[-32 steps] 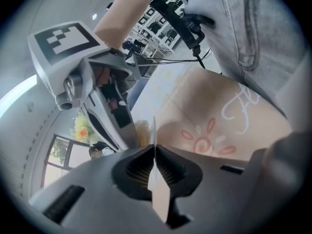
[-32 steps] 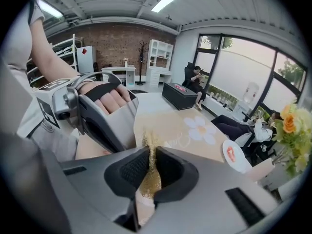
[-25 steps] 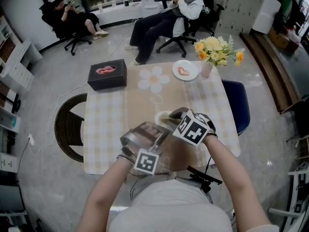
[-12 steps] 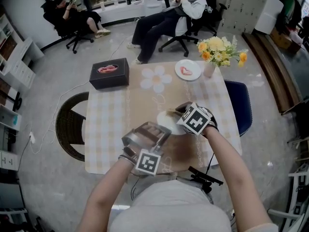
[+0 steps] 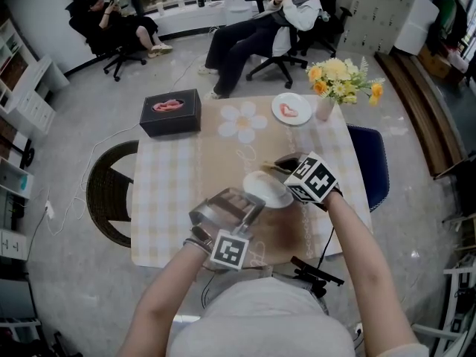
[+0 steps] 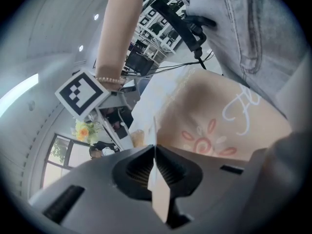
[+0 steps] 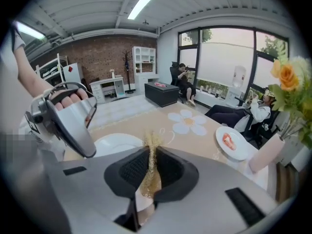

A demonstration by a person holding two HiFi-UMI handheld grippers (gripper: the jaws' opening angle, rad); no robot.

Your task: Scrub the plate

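The white plate (image 5: 268,190) lies just below the middle of the head view, above the tan table runner (image 5: 223,151). The left gripper (image 5: 250,201) has its jaws pressed onto the plate's near rim, which shows edge-on between them. The right gripper (image 5: 281,167), just beside the plate's upper right edge, pinches a golden fibrous scrubber (image 7: 150,165). Toward the upper right stand a small plate (image 5: 291,117) and a flower vase (image 5: 323,107). A black box (image 5: 169,117) sits upper left.

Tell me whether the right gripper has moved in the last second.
Yes: the right gripper shifted rightward and slightly farther away, relative to the white daisy print.
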